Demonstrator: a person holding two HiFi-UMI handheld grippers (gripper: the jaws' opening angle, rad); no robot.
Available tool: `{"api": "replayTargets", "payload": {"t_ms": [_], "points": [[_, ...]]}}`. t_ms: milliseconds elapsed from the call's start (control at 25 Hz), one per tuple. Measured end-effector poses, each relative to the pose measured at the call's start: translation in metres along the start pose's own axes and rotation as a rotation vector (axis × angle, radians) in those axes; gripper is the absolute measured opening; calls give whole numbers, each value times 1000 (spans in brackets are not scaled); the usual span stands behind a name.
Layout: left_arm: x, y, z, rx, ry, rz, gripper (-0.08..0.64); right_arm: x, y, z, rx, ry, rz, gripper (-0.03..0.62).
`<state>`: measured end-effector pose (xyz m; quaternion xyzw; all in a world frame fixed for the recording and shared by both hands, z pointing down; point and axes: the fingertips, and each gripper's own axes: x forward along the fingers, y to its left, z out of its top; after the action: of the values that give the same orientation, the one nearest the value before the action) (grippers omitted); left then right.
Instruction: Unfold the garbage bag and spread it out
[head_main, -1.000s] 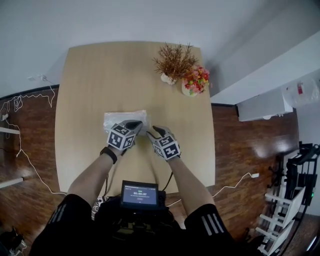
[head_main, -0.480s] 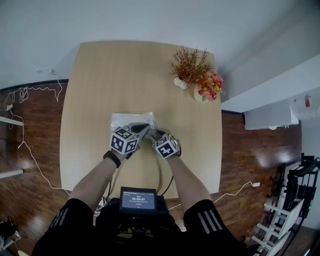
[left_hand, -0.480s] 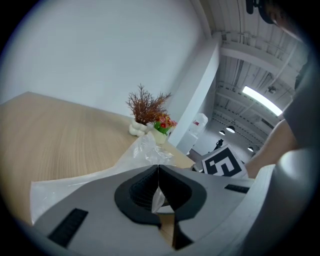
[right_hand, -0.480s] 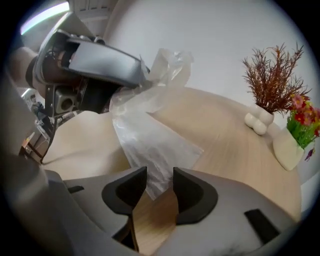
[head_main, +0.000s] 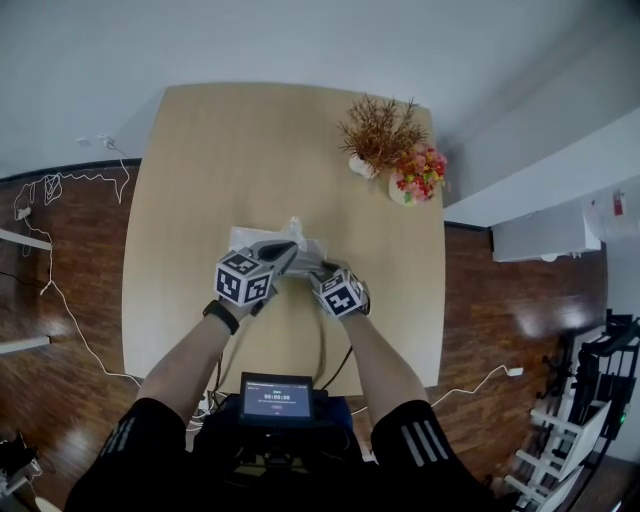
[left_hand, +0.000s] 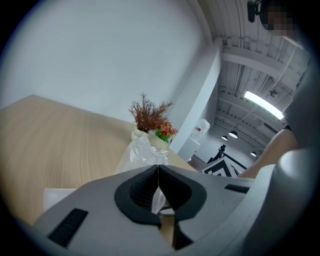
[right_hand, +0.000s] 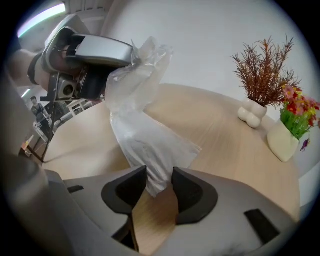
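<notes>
Left gripper (left_hand: 158, 169) is clamped on the garbage bag (right_hand: 144, 137), held above the tabletop's (right_hand: 220, 135) middle. Right gripper (right_hand: 159, 181) jaws, just opening, stand apart around its lower corner. Risk: the thin film swings clear before they close.

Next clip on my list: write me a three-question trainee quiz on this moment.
1. True or false: the left claw is shut on the garbage bag.
2. Next to the twig vase stands: A) a flower vase B) a cup C) a laptop
3. Fill in: the bag's lower tip hangs between the jaws of the ____ claw.
Key: 1 true; 2 A; 3 right. The right claw has just been opening; the tip sits between its jaws, unpinched.
</notes>
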<state>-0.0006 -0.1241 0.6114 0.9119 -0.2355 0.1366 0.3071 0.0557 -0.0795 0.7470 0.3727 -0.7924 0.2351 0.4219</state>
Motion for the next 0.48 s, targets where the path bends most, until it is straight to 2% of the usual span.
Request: {"api": "replayTargets", "payload": {"t_ms": [280, 480], "points": [[-33, 3, 32, -53, -101, 30, 0, -16, -22, -24, -1, 2, 2, 202], [-83, 27, 45, -51, -155, 108, 0, -19, -25, -29, 5, -5, 8, 201]]}}
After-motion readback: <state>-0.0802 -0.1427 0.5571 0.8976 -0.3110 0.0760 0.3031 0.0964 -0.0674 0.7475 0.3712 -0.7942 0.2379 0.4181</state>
